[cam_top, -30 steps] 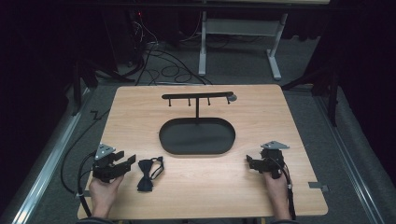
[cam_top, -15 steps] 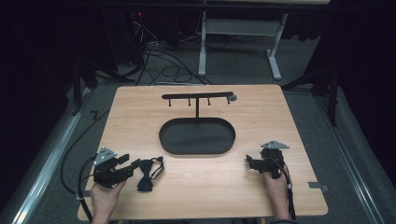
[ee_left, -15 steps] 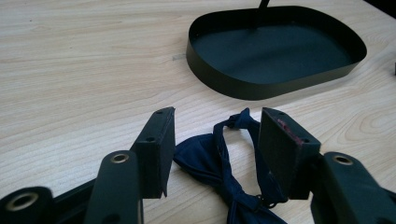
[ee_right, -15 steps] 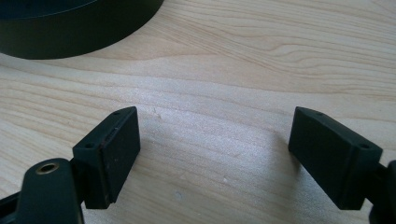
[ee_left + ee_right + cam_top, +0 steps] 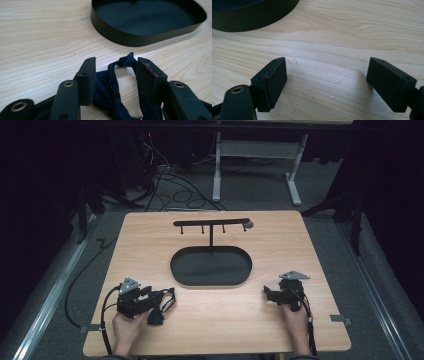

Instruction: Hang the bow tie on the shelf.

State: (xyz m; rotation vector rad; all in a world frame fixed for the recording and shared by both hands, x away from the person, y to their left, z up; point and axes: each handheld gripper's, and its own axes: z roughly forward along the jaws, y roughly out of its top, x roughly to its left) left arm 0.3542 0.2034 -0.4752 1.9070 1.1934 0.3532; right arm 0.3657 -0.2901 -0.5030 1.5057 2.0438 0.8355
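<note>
Now that the left gripper [image 5: 116, 72] has slid forward over the dark blue fabric band [image 5: 113, 85], we see its 2 jaws spread partly apart with the band's loop lying between them on the wood, not yet pinched. A second ago the band lay just beside those jaws. We judge a grasp is next. The right gripper [image 5: 327, 83] rests wide open over bare table [image 5: 300, 240], holding nothing. Beyond stand the oval black tray [image 5: 210, 267] and its hook rack [image 5: 212, 223].

Lab-like recording space, wooden table [image 5: 300, 245] amid dark surroundings, loose floor cables [image 5: 175, 190], metal stand legs [image 5: 295, 175]
</note>
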